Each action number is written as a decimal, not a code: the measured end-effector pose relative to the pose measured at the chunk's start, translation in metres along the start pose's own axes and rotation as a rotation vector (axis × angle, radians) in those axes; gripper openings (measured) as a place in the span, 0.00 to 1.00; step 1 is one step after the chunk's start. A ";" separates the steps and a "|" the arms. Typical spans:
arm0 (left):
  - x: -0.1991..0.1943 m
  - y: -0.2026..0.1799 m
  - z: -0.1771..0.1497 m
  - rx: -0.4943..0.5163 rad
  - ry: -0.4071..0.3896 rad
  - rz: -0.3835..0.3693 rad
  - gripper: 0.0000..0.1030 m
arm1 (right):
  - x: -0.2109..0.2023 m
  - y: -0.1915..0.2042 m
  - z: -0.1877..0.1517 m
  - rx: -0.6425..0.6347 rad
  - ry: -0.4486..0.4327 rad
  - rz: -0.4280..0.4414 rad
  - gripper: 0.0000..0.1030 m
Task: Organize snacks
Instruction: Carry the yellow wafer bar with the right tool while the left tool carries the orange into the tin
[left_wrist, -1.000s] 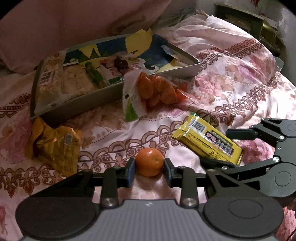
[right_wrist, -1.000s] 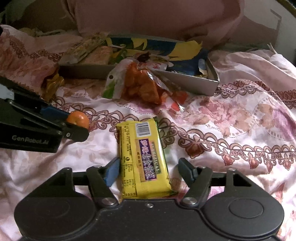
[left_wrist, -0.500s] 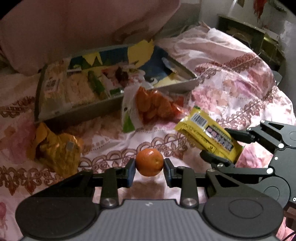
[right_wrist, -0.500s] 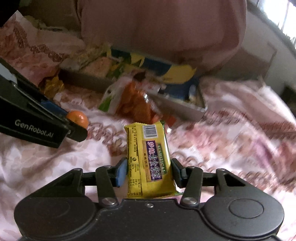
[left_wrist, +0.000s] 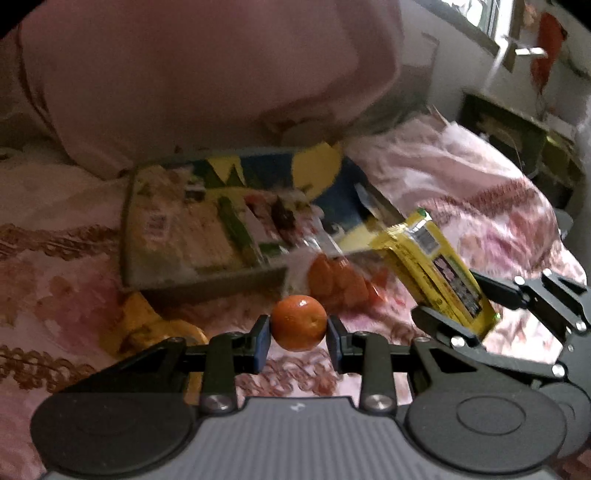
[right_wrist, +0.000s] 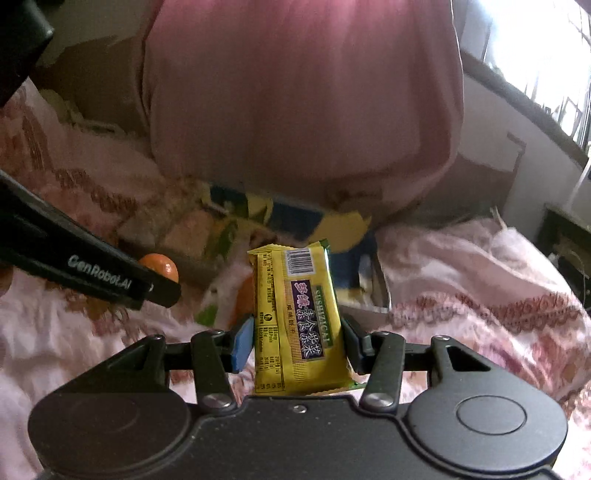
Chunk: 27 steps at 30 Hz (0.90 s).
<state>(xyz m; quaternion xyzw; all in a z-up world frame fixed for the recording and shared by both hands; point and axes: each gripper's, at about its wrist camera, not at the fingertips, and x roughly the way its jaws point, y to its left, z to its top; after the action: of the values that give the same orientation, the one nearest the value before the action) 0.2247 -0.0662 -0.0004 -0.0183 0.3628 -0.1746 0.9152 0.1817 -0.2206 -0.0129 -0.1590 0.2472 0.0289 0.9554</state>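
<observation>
My left gripper is shut on a small orange mandarin and holds it above the bedspread, in front of the grey snack tray. My right gripper is shut on a yellow snack packet with a barcode at its top end, held up in the air. The packet also shows in the left wrist view, to the right of the tray, and the mandarin shows in the right wrist view. The tray holds several flat snack packs.
A clear bag of orange snacks leans against the tray's front wall. A crumpled yellow wrapper lies on the floral bedspread left of my left gripper. A large pink pillow stands behind the tray. A dark cabinet is at the far right.
Both grippers have risen off the bedspread and moved toward the tray. My right gripper closed on the yellow packet and lifted it. The mandarin stays gripped.
</observation>
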 end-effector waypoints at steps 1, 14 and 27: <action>-0.003 0.003 0.004 -0.009 -0.014 0.006 0.34 | -0.002 0.001 0.003 0.001 -0.010 -0.002 0.51; -0.019 0.055 0.040 -0.143 -0.175 0.092 0.34 | -0.004 0.009 0.049 -0.035 -0.131 -0.031 0.51; 0.046 0.082 0.068 -0.200 -0.230 0.083 0.34 | 0.081 0.009 0.063 0.064 -0.132 -0.023 0.51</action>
<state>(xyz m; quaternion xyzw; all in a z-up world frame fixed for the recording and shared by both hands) 0.3264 -0.0113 0.0057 -0.1143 0.2717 -0.0962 0.9507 0.2807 -0.1943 -0.0028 -0.1291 0.1824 0.0206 0.9745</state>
